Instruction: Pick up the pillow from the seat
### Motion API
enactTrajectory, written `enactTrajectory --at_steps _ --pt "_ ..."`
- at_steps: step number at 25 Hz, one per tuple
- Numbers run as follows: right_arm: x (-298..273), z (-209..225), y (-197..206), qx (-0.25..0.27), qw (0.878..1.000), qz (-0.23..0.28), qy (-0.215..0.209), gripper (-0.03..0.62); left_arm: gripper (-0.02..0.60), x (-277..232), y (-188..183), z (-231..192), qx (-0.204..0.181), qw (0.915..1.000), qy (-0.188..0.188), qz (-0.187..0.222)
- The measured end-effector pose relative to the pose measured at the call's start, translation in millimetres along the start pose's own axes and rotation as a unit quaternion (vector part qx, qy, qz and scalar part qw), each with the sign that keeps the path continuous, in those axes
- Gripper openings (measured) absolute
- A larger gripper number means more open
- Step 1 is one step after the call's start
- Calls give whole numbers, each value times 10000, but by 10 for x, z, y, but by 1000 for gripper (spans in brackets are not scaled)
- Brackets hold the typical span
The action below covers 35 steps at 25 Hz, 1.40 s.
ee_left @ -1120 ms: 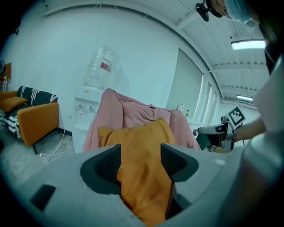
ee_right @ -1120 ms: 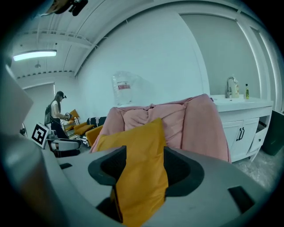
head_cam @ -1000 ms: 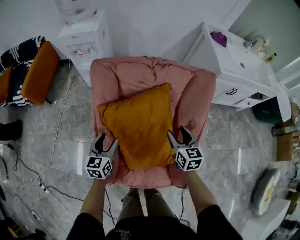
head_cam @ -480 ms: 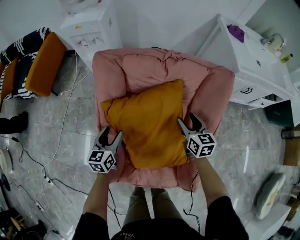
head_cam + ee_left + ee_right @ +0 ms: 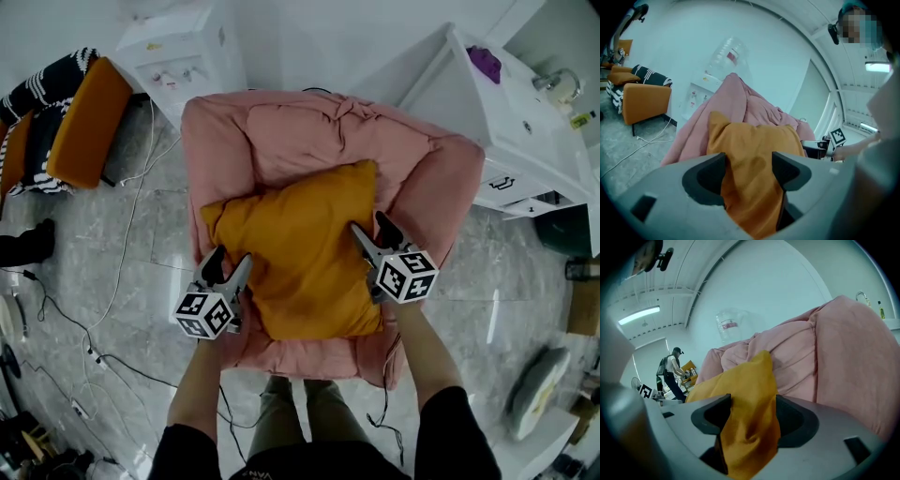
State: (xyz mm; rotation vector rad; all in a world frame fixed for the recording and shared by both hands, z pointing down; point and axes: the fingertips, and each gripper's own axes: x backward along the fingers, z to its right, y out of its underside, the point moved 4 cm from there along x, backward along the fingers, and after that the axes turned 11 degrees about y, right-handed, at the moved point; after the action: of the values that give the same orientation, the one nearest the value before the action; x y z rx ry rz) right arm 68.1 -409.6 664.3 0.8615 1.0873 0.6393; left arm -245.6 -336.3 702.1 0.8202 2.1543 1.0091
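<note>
Pillow (image 5: 300, 253) edges sit inside opening jaws of left gripper (image 5: 231, 261) and right gripper (image 5: 369, 226), seemingly unclamped

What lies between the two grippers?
The orange pillow on the pink armchair, in the head view. Left gripper and right gripper: jaws opening, pillow edge between them.
</note>
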Motion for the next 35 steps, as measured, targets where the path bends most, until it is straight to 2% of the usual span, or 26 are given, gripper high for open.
enactTrajectory --at_steps 8,12,16,22,28,35 --pt "-141 8 69 -233 9995 -134 -153 281 305 -160 45 -52 183 9995 -254 41" --pt "-151 -53 102 -332 9990 -122 -268 206 299 -212 64 -57 258 9990 -361 -3" --pt "-129 -77 133 -410 9987 -111 -269 155 238 -259 74 -50 514 9982 -291 -89" --pt "-46 -122 157 -481 9986 -127 -204 87 147 -205 91 -24 793 9966 -213 18" --pt "90 -172 184 -517 9986 -2 -105 40 76 -145 99 36 740 9969 -240 -113" --pt "294 -281 184 -598 9982 69 -76 20 43 -24 105 111 599 9978 -263 -143"
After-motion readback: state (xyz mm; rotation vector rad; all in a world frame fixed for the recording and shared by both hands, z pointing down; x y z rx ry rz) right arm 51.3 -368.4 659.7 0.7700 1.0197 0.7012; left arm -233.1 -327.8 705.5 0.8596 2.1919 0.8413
